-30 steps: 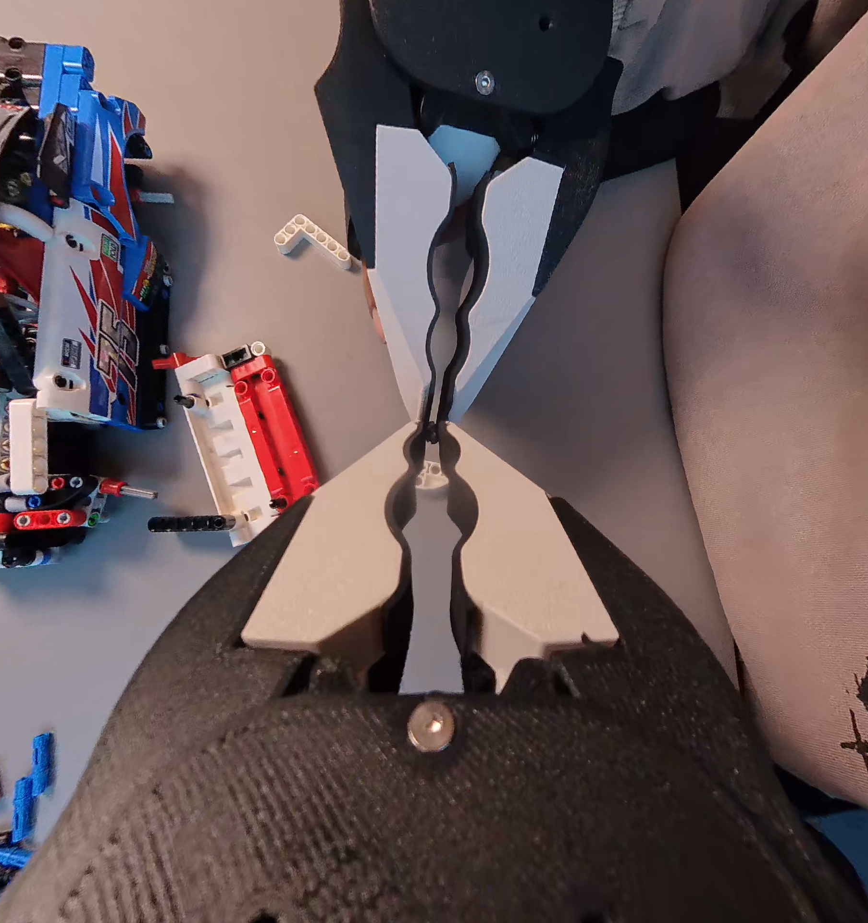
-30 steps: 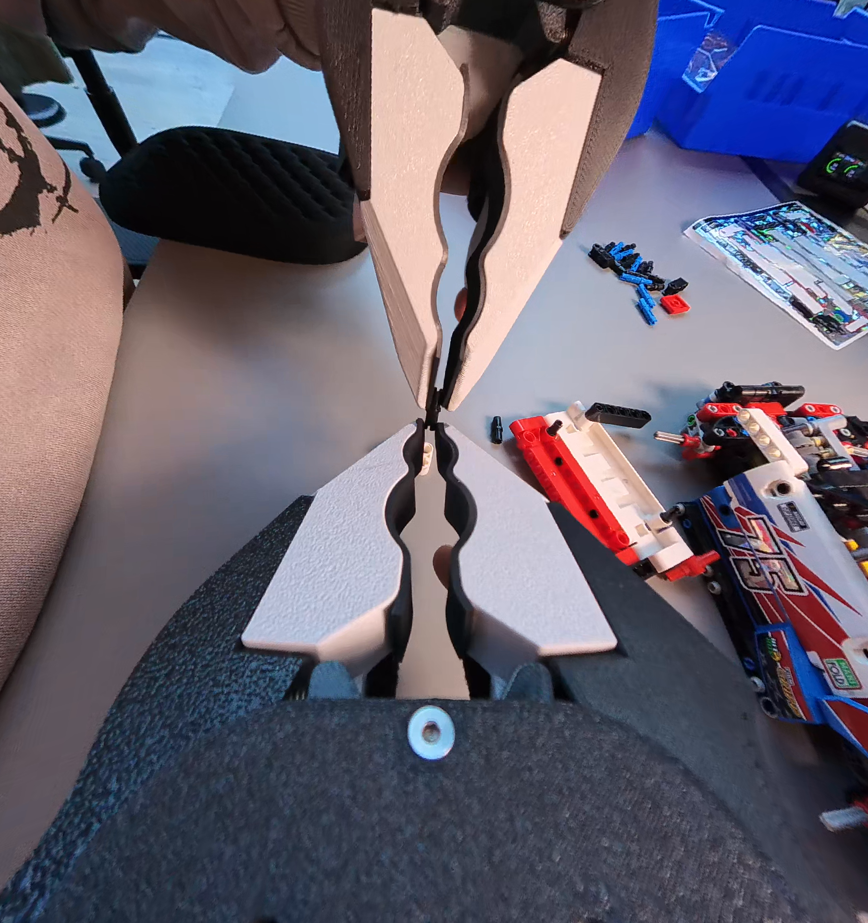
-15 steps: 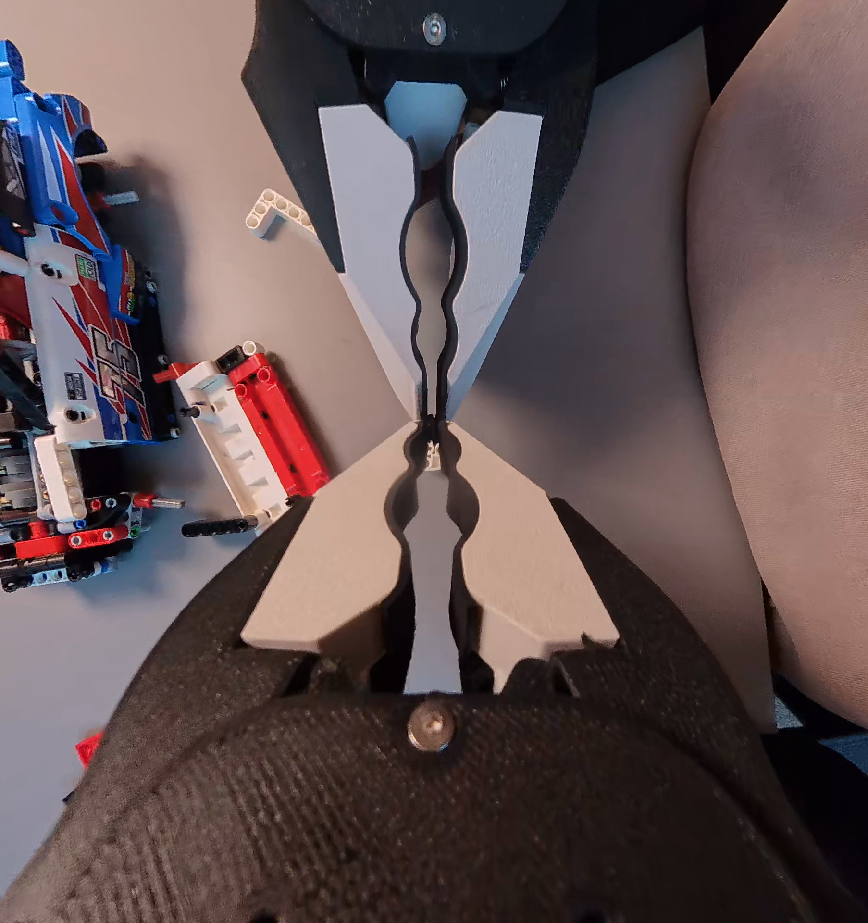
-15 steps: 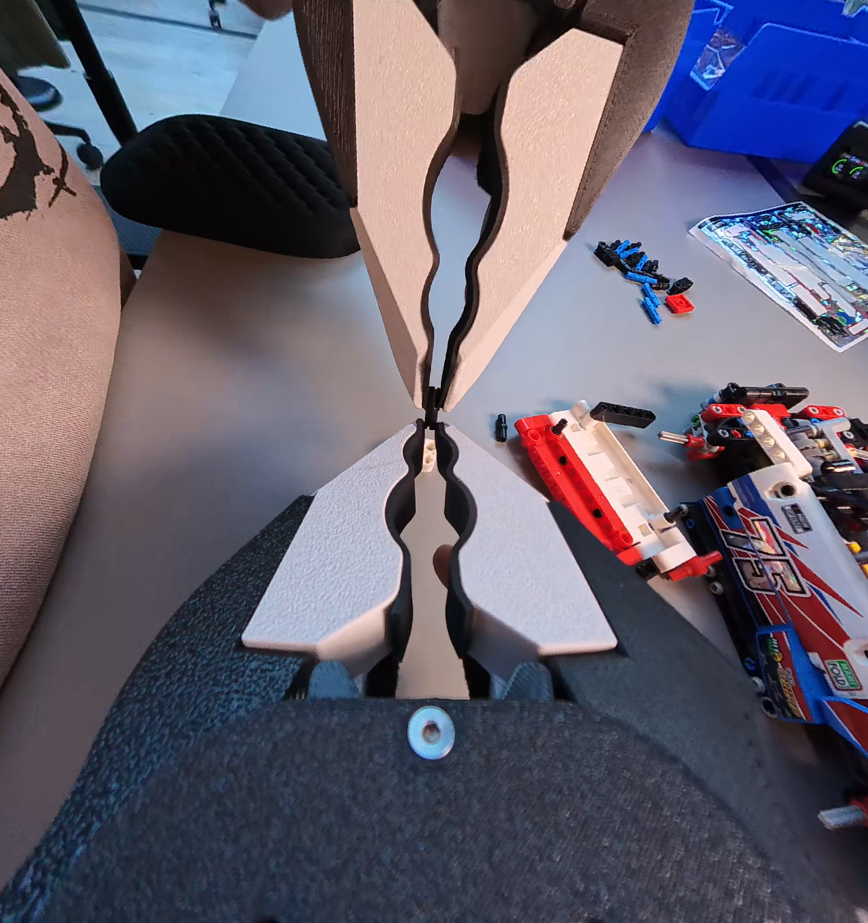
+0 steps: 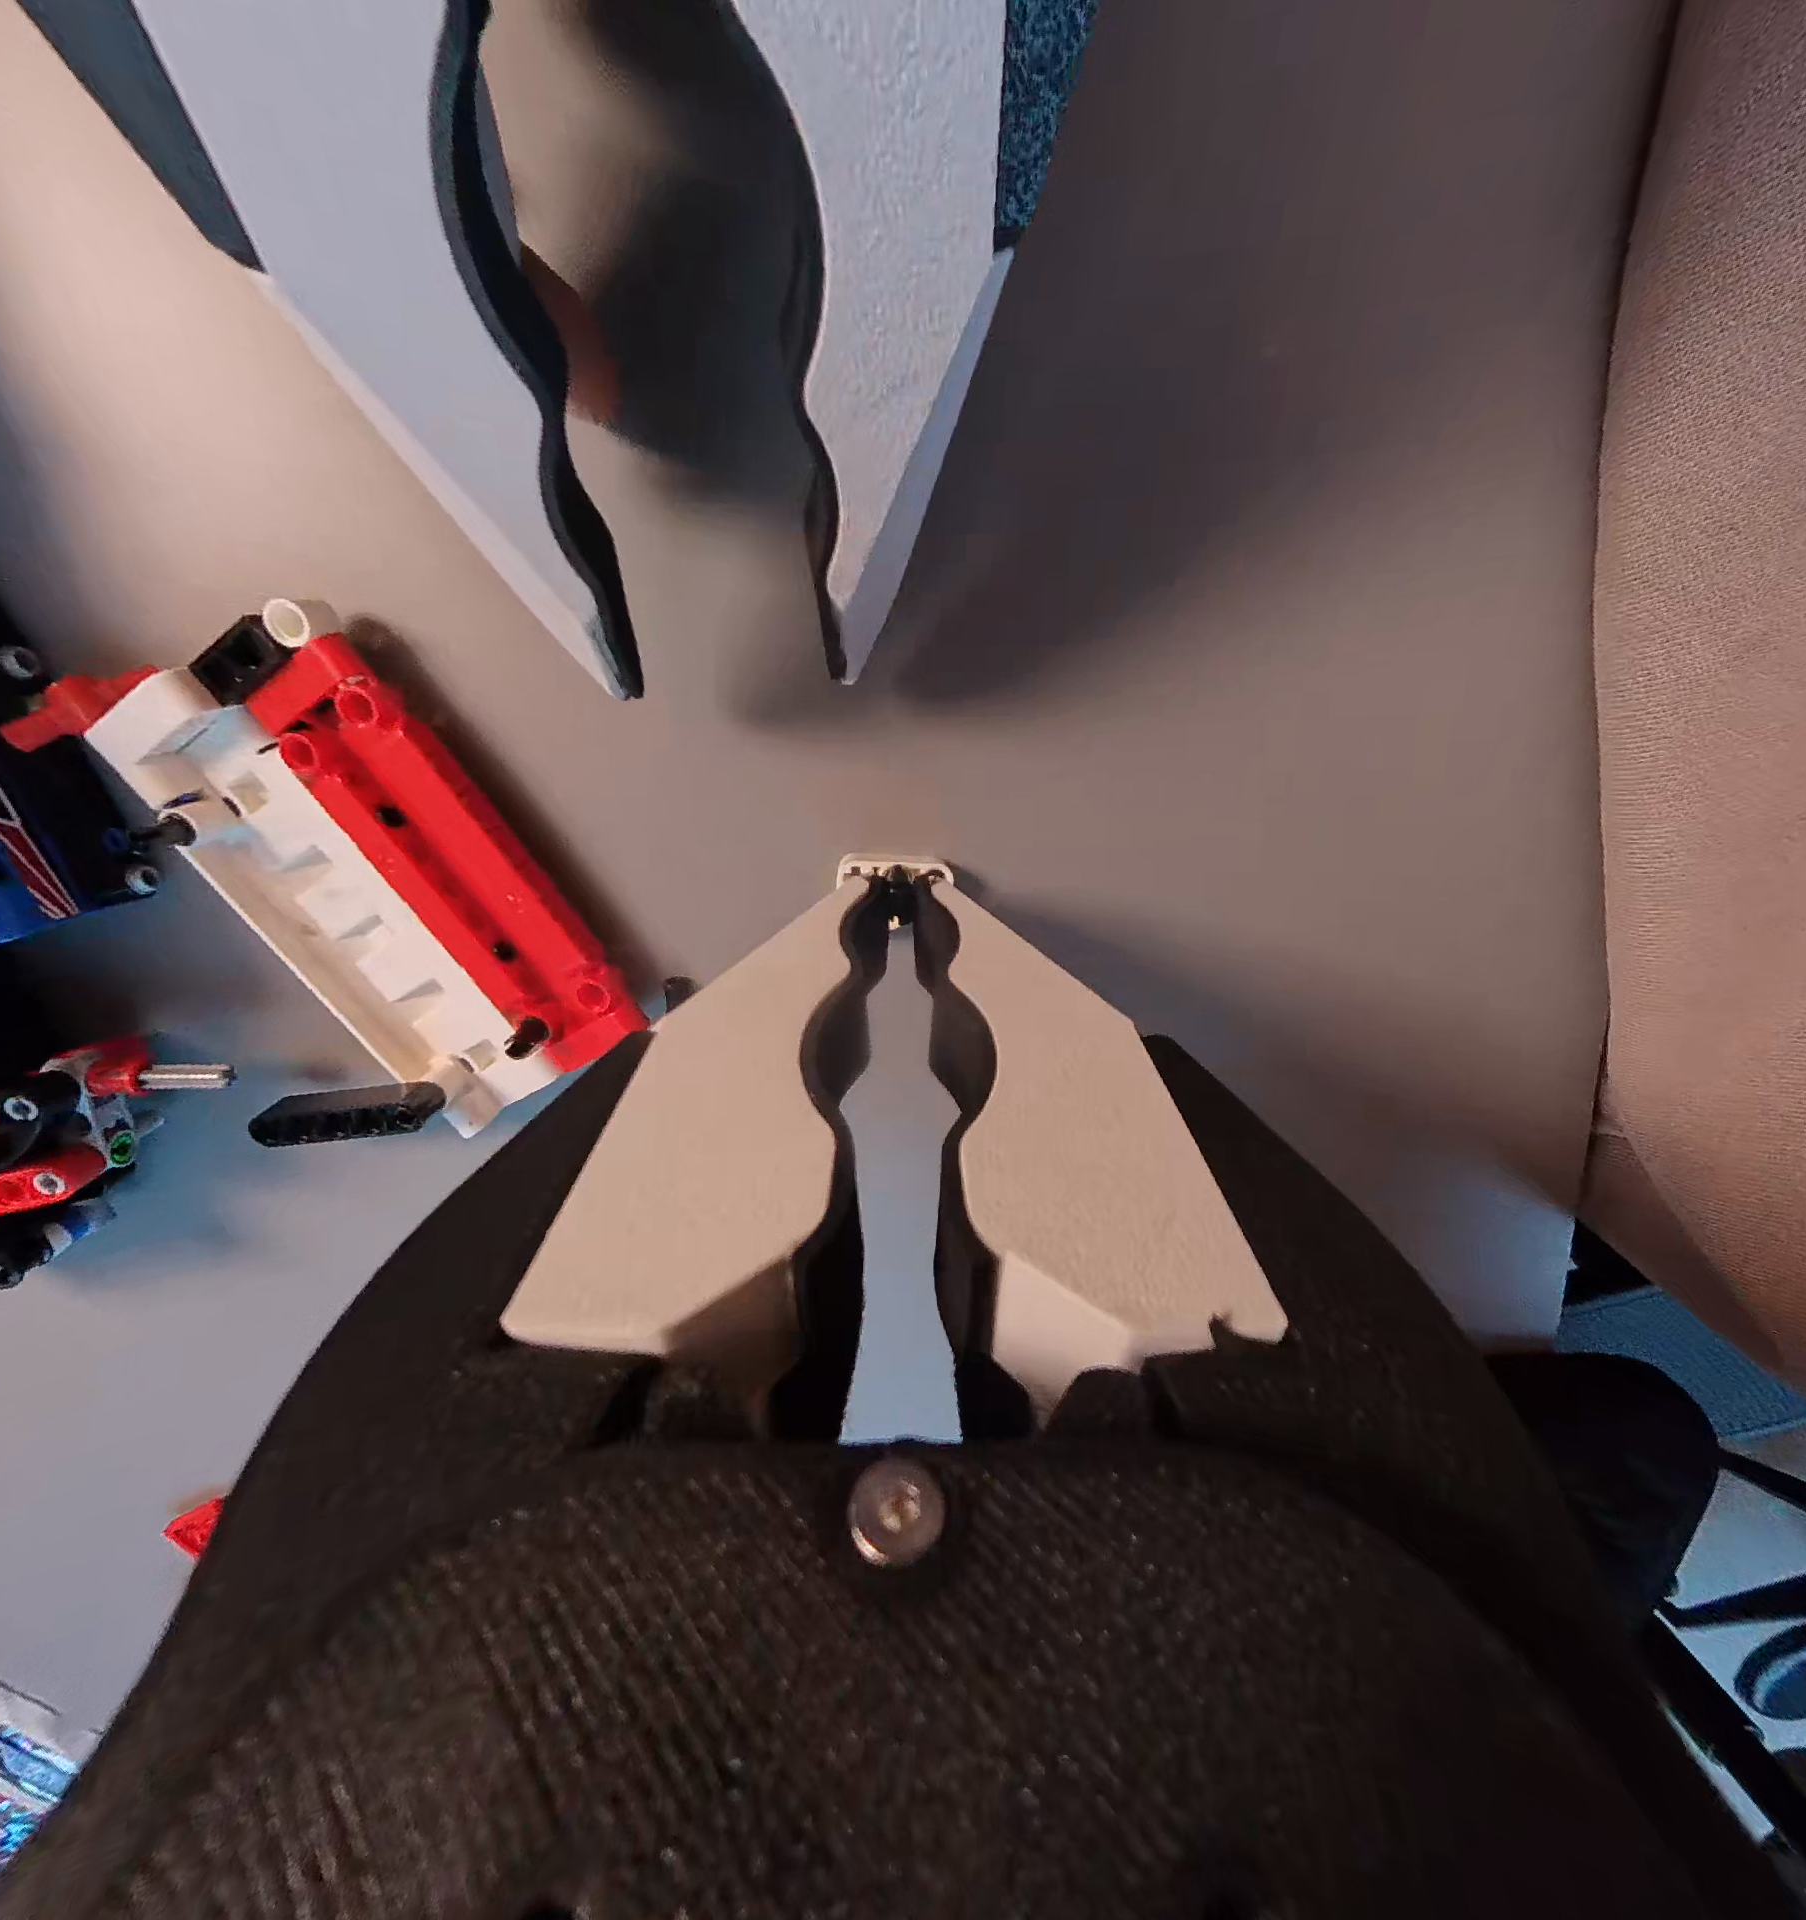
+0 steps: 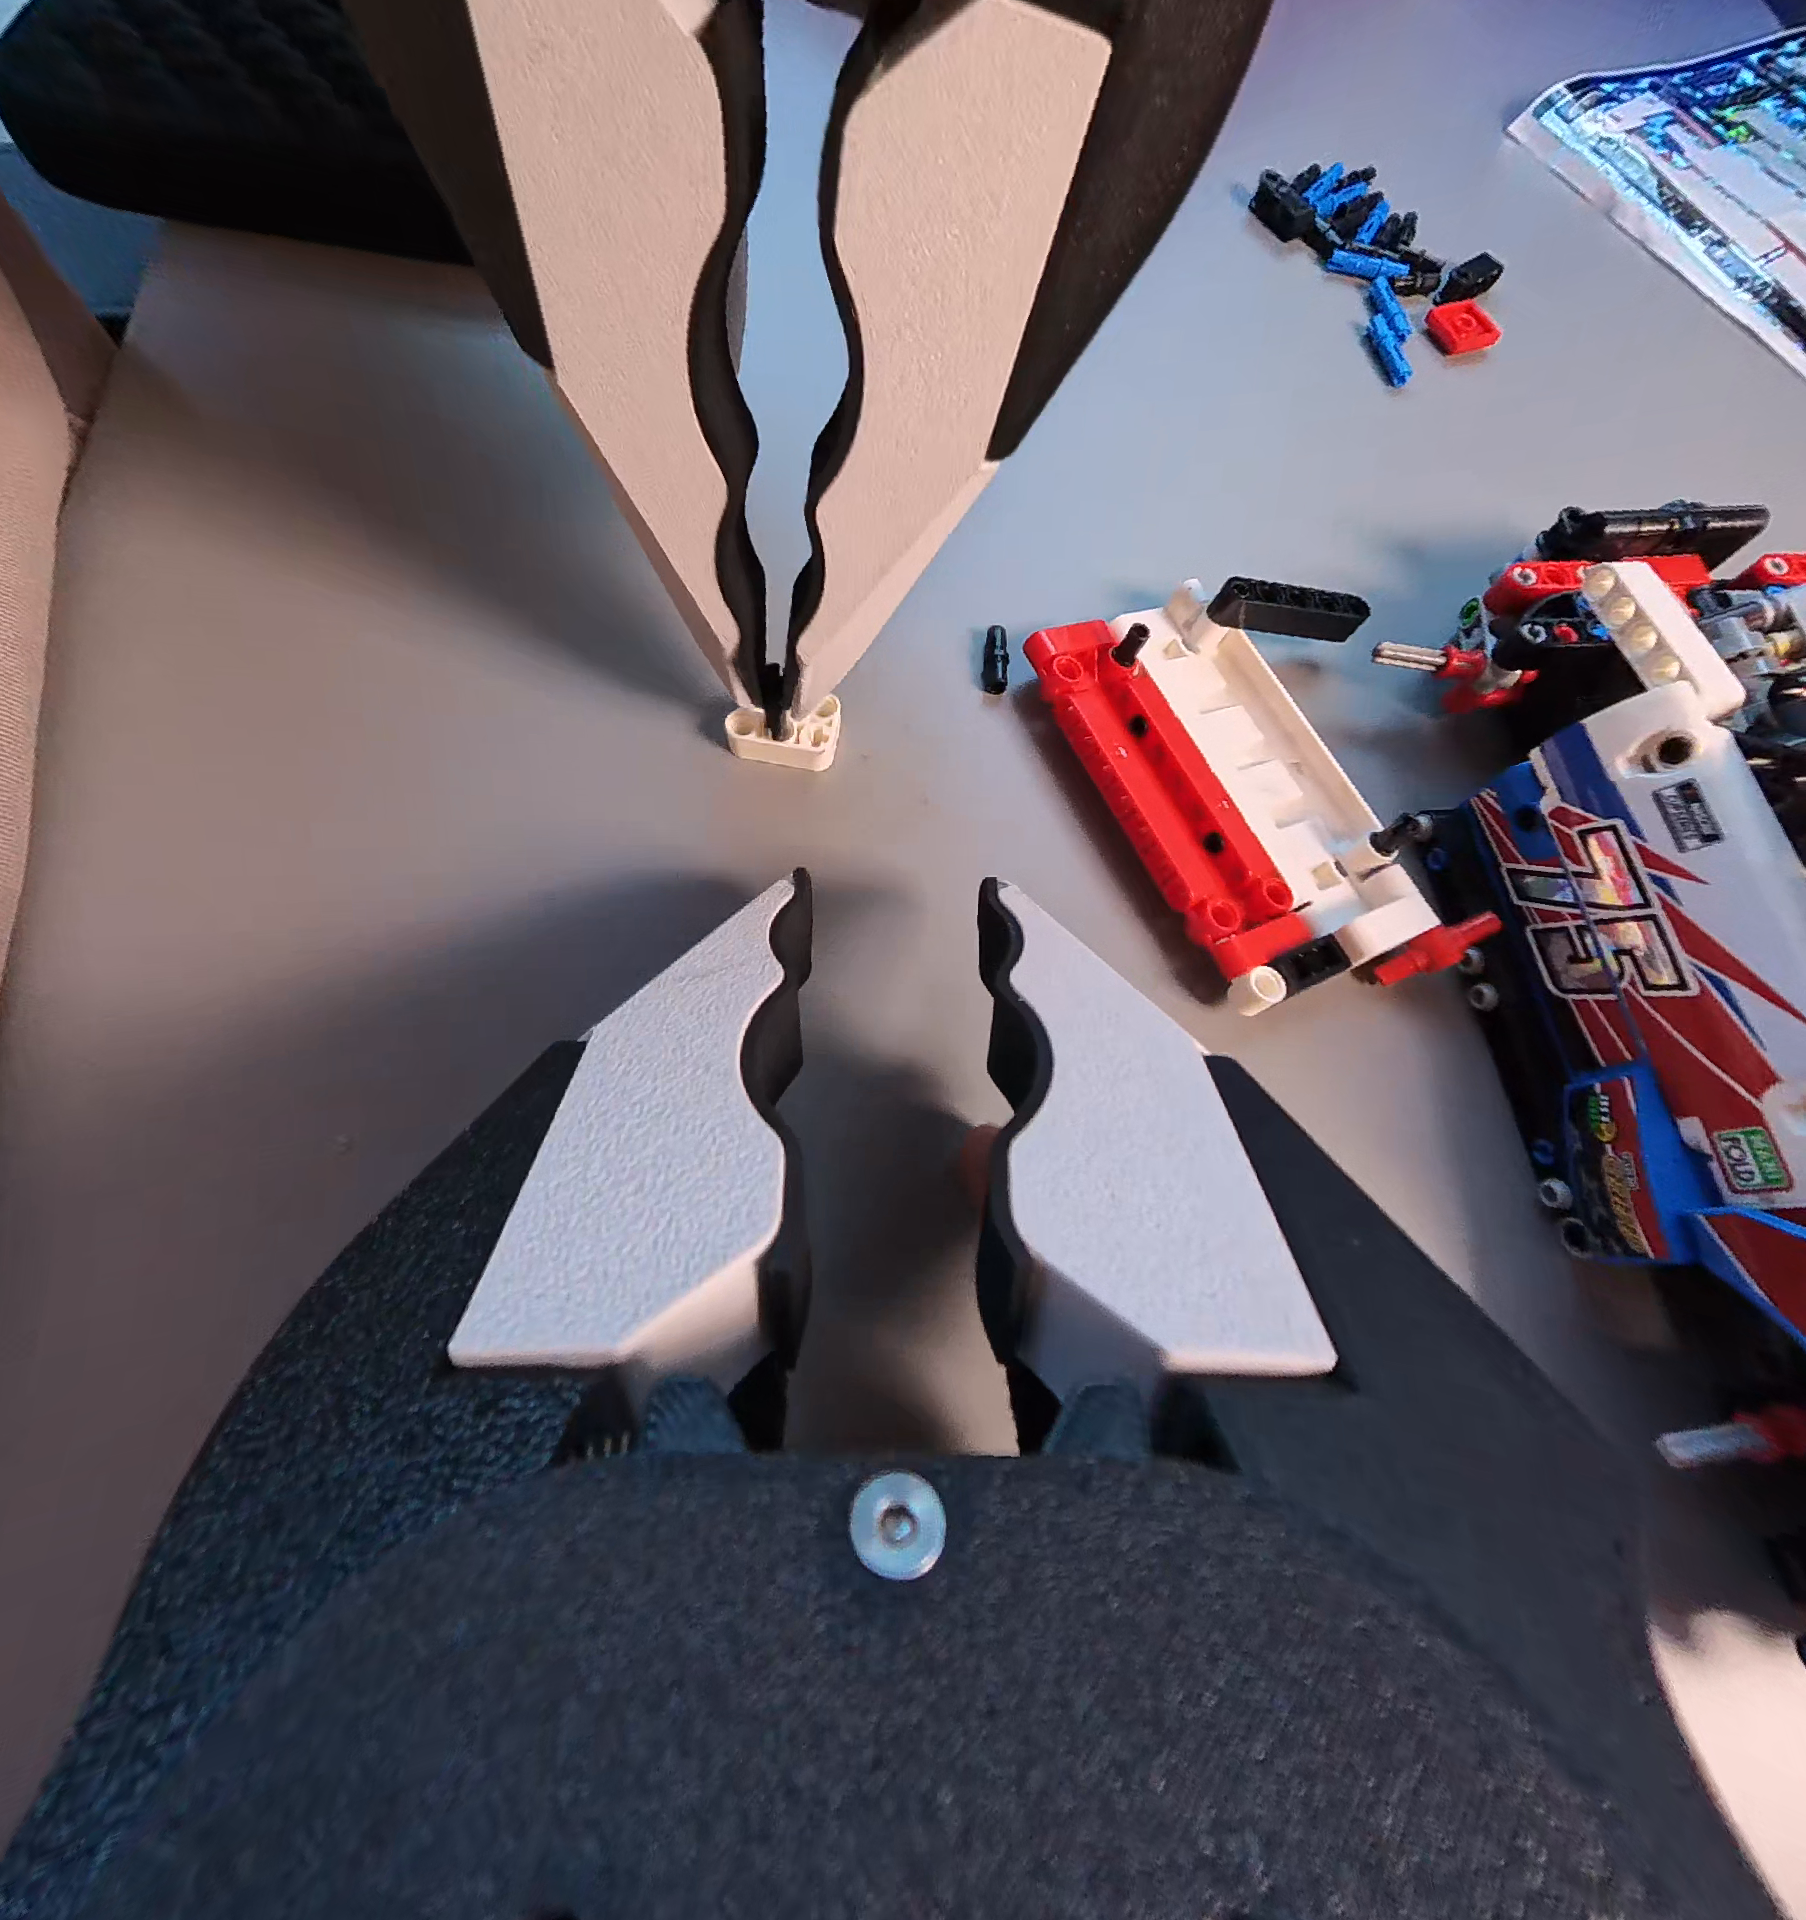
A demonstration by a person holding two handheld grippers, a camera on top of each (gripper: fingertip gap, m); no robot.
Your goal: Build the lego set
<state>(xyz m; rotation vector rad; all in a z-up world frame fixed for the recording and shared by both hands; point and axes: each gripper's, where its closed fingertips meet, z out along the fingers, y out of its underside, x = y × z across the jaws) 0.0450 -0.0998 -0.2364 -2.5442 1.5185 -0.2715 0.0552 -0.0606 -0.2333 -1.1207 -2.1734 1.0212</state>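
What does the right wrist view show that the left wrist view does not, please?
Only the right wrist view shows the pile of small blue and black pegs and the racing car's numbered side panel. Only the left wrist view shows a chair base on the floor. Both show the red and white panel, the small white piece with its black peg, and both tools.

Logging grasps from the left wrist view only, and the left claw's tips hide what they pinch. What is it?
Observer: A small white beam with round holes, pinched at its middle by the left claw.
Operator: Is it lifted?
Observer: It looks set down on the table, though contact is hard to confirm.
Operator: Any spare pins nearby?
Observer: A loose black pin lies just beside the red-and-white assembly.
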